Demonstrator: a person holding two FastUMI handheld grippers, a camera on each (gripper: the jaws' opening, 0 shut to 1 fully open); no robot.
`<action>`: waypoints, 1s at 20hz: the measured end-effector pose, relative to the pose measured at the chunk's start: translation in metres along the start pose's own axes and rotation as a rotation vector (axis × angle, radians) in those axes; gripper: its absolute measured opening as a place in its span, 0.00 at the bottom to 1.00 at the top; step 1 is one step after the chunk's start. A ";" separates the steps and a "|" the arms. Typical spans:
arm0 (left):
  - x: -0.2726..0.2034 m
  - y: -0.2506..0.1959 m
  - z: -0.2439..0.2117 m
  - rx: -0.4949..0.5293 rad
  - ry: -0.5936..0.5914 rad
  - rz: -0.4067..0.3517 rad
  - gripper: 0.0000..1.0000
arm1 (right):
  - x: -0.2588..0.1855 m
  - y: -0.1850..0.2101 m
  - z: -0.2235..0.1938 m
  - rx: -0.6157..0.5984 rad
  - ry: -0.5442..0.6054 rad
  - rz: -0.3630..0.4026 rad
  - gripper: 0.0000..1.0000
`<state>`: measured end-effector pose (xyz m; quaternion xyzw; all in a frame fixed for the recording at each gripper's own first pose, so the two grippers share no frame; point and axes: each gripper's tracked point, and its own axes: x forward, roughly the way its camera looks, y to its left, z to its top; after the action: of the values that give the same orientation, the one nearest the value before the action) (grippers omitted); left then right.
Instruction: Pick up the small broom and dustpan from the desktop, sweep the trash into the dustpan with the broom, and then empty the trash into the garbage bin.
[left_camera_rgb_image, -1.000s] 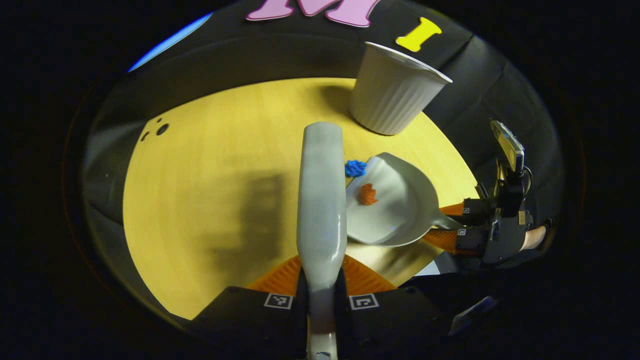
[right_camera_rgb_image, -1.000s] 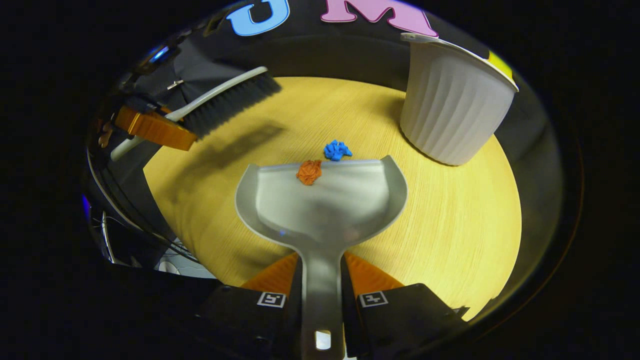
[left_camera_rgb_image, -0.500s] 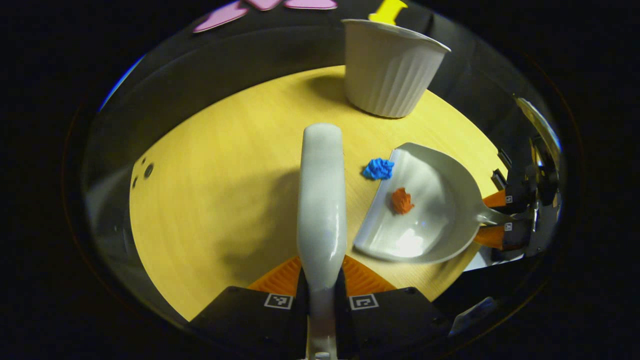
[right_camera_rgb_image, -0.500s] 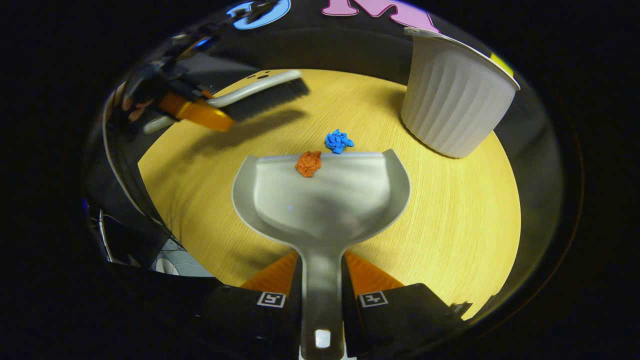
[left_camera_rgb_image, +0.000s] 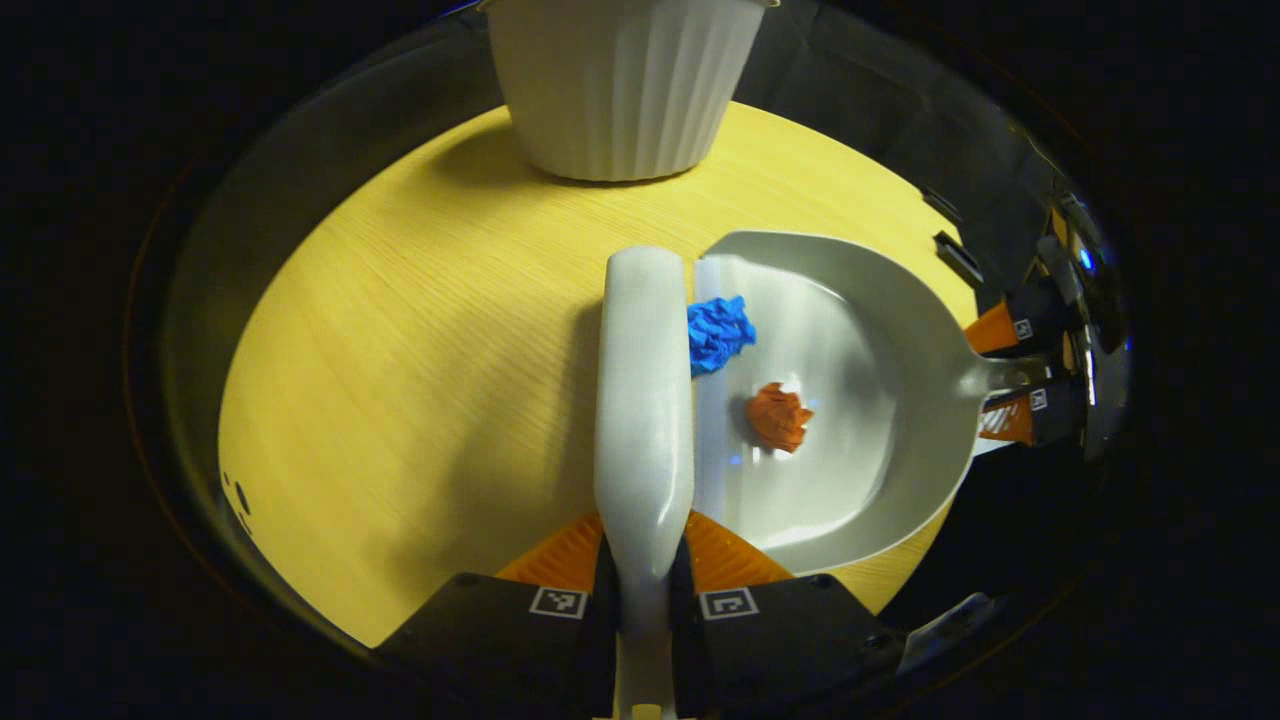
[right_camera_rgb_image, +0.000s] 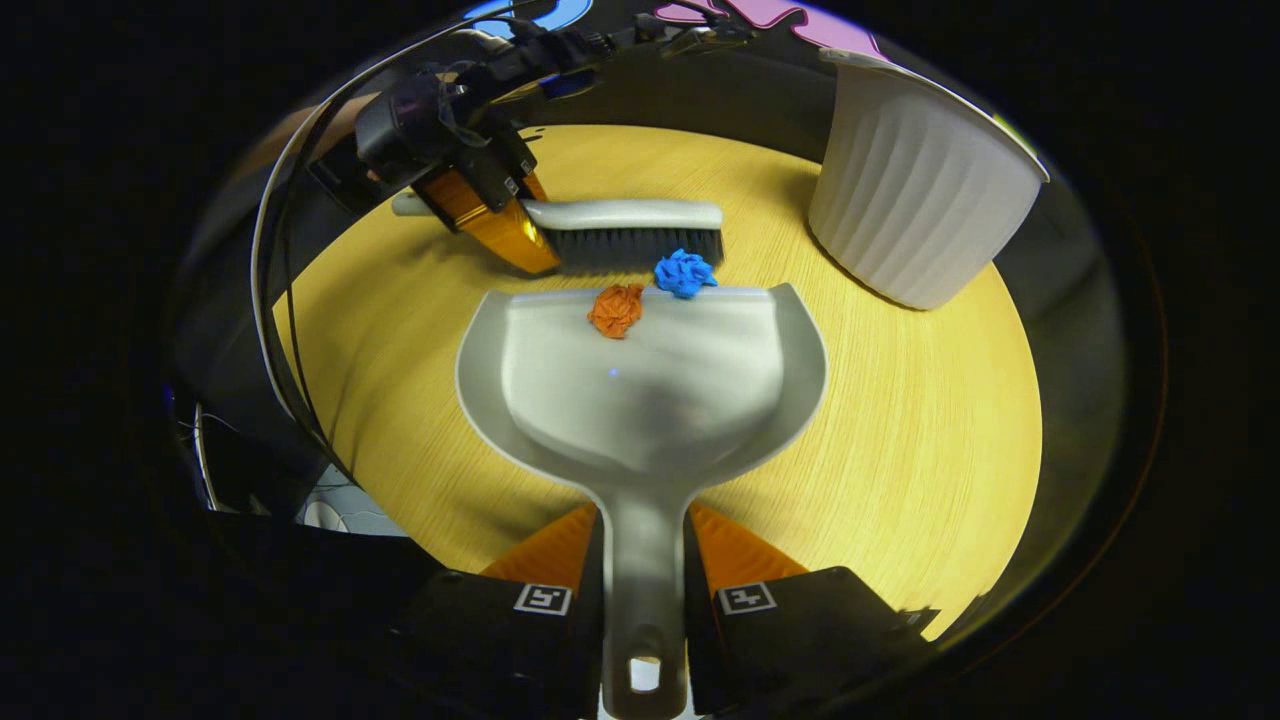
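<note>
Left gripper (left_camera_rgb_image: 643, 600): clenched on the broom (left_camera_rgb_image: 644, 400) handle, both fingers pressing its sides; seen from the right gripper view (right_camera_rgb_image: 510, 215) it had come down from the far left edge to the dustpan's lip.
Right gripper (right_camera_rgb_image: 645, 600): clamped on the dustpan (right_camera_rgb_image: 640, 400) handle, as before; in the left gripper view (left_camera_rgb_image: 1010, 375) it sat at the right, fingers on either side of the handle.
Broom: bristles (right_camera_rgb_image: 635, 245) low over the tabletop (right_camera_rgb_image: 900, 420), just behind the lip; a second ago they hung well off to the left.
Dustpan: flat on the tabletop, lip facing the broom; in the left gripper view (left_camera_rgb_image: 860, 400) it lay right beside the broom head.
Blue scrap (right_camera_rgb_image: 685, 272): touching the bristles, now on the lip (left_camera_rgb_image: 718, 332); earlier it lay just beyond the lip.
Orange scrap (right_camera_rgb_image: 616, 309): inside the pan near the lip (left_camera_rgb_image: 779, 416), place unchanged.
Bin (right_camera_rgb_image: 920, 195): upright on the tabletop, far right of the dustpan (left_camera_rgb_image: 625, 90).
</note>
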<state>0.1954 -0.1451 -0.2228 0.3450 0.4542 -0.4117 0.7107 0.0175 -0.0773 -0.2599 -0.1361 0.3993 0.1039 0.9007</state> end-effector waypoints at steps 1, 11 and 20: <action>0.001 -0.009 -0.004 0.001 0.003 -0.033 0.27 | -0.001 0.001 -0.004 -0.004 0.001 0.001 0.39; -0.039 -0.033 -0.020 -0.166 -0.149 -0.033 0.27 | -0.003 0.000 0.004 -0.016 -0.108 -0.001 0.35; -0.098 -0.027 -0.099 -0.530 -0.290 0.123 0.27 | -0.002 -0.002 0.007 0.001 -0.109 0.000 0.37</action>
<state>0.1110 -0.0442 -0.1695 0.1119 0.4178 -0.2799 0.8571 0.0209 -0.0768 -0.2535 -0.1299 0.3499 0.1112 0.9210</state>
